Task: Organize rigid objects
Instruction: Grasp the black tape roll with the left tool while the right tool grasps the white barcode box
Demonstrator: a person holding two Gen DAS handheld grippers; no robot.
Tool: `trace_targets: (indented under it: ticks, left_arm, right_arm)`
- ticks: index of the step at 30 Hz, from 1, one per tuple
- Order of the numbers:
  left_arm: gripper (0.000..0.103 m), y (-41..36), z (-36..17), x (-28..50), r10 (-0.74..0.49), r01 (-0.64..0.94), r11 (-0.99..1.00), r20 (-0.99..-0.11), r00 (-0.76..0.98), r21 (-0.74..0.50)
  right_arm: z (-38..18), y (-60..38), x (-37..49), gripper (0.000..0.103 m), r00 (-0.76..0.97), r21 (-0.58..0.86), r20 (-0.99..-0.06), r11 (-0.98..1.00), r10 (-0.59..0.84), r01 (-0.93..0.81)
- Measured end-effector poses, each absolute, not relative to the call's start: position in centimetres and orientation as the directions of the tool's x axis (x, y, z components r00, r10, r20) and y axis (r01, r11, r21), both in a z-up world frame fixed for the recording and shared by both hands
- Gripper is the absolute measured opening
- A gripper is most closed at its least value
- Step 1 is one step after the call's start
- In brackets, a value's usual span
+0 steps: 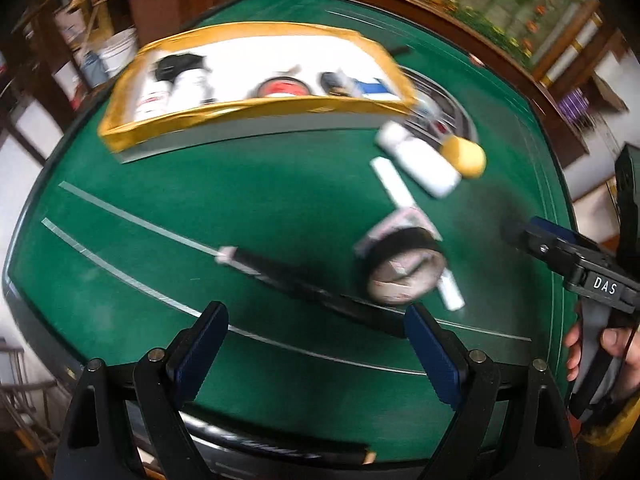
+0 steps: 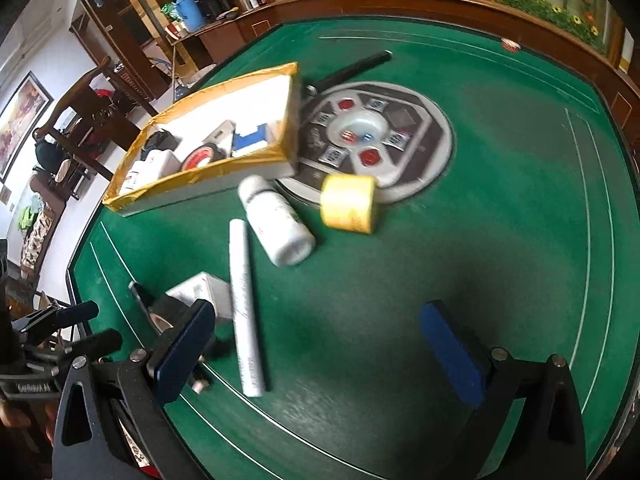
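A: Green felt table (image 2: 400, 280) carries loose items ahead of both grippers. Left gripper (image 1: 316, 340)?

B: Jaws wide, holding nothing; black tape roll (image 1: 404, 268) just ahead-right.

A: Right gripper (image 2: 320, 348)?

B: Wide, empty; white pen (image 2: 246, 312) between its fingers, white bottle (image 2: 276, 224) beyond. Box (image 2: 208, 176), far ahead-left, evidently collects them: 2 candidates, likely next.

Both wrist cameras are looking down from close above the green felt table (image 1: 120, 240), sharing the gold-edged cardboard box (image 2: 208, 172) and white plastic bottle (image 1: 424, 164).
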State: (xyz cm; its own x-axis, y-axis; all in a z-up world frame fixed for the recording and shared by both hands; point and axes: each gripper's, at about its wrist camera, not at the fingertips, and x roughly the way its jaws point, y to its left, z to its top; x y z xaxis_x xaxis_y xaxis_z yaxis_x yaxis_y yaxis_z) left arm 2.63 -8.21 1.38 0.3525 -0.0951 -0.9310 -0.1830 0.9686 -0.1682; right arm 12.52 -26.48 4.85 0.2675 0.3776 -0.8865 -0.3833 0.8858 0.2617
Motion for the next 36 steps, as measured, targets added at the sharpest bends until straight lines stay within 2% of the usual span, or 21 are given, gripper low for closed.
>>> trace_targets:
  ticks: [6,13,15,16,24,30,36]
  left_arm:
    - [0.092,-12.9,1.0,4.5,-0.108,-0.104,0.983,-0.931,0.348,-0.153]
    - [0.092,-14.1,-1.0,6.4,-0.051,-0.134,0.986,-0.937,0.346,-0.103]
    - [0.084,-13.7,-1.2,6.5,-0.061,-0.150,0.981,-0.931,0.361,-0.123]
    - [0.064,-13.4,-1.2,6.6,-0.077,-0.158,0.977,-0.926,0.370,-0.145]
    - [0.064,-12.2,1.3,5.5,-0.118,-0.156,0.967,-0.896,0.429,-0.202]
    - [0.064,-8.2,3.9,2.0,-0.111,-0.212,0.948,-0.874,0.474,-0.236]
    - [0.064,-3.2,1.5,-0.1,-0.068,-0.344,0.913,-0.913,0.402,-0.219]
  right_arm:
    - [5.0,-28.8,11.8,0.102,0.272,0.261,-0.888,0.893,0.372,-0.367]
    - [5.6,-30.4,11.1,0.102,0.286,0.272,-0.880,0.896,0.379,-0.352]
    - [5.6,-30.7,11.0,0.102,0.284,0.273,-0.880,0.896,0.380,-0.351]
    - [5.6,-30.7,10.9,0.102,0.280,0.275,-0.881,0.894,0.381,-0.354]
    - [5.5,-29.4,10.6,0.103,0.227,0.294,-0.883,0.861,0.411,-0.414]
    - [5.9,-25.9,10.2,0.102,0.180,0.316,-0.870,0.799,0.459,-0.512]
    - [5.8,-20.1,8.8,0.089,0.109,0.319,-0.860,0.692,0.498,-0.648]
